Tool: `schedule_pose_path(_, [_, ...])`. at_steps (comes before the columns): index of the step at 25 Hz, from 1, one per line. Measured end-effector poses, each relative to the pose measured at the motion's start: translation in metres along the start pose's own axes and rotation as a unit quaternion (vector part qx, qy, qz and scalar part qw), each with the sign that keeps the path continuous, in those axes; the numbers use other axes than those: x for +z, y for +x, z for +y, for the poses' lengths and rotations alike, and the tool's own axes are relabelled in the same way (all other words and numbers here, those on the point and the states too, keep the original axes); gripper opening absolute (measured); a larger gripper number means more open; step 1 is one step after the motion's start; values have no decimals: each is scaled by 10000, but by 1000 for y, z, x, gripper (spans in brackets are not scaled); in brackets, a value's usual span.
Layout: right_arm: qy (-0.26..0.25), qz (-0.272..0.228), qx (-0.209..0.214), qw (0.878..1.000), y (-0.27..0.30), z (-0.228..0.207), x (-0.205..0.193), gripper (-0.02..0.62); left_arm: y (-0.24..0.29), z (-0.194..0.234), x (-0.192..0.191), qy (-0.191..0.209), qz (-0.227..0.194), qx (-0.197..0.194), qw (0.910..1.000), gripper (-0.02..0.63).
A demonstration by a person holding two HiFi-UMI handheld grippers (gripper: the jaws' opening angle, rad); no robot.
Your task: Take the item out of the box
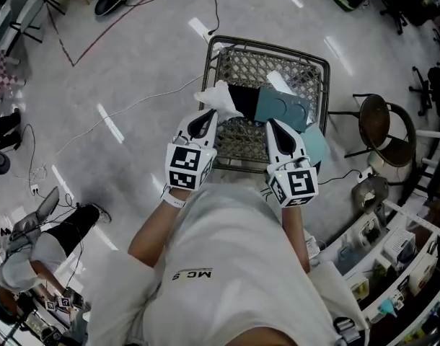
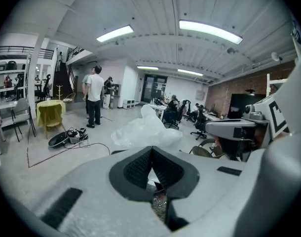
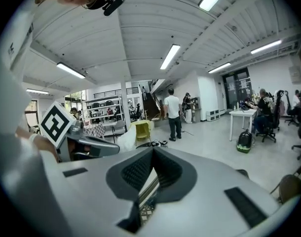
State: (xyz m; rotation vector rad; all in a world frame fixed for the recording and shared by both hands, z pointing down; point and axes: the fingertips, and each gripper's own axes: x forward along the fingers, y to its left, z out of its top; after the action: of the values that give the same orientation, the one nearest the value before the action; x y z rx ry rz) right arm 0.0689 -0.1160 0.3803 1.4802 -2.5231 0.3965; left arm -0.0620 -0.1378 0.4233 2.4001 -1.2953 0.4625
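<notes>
Left claw (image 1: 208, 114) pinches bag (image 1: 218, 96), right claw (image 1: 272, 124) teal box (image 1: 286, 109), over basket (image 1: 267, 47).

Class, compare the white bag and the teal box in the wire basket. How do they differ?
The white bag is crumpled and pale; the teal box is flat and smooth. The bag bunches at the tip of the left gripper, the box lies at the right gripper. Both are at the wire basket.

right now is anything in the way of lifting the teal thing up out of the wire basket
Nothing visible does. The wire basket is open on top; the right hand-held gripper is shut on the teal flat item, and the left hand-held gripper holds the white plastic bag beside it.
</notes>
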Motion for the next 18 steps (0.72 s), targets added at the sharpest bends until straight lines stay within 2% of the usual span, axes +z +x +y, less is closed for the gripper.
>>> schedule_pose_path(9, [-213, -120, 35, 9997, -13, 17, 10, 15, -53, 5, 10, -216, -517, 243, 9981, 25])
schedule_pose_path(18, [-363, -86, 194, 9991, -14, 43, 10, 15, -80, 0, 9, -237, -652, 253, 9973, 25])
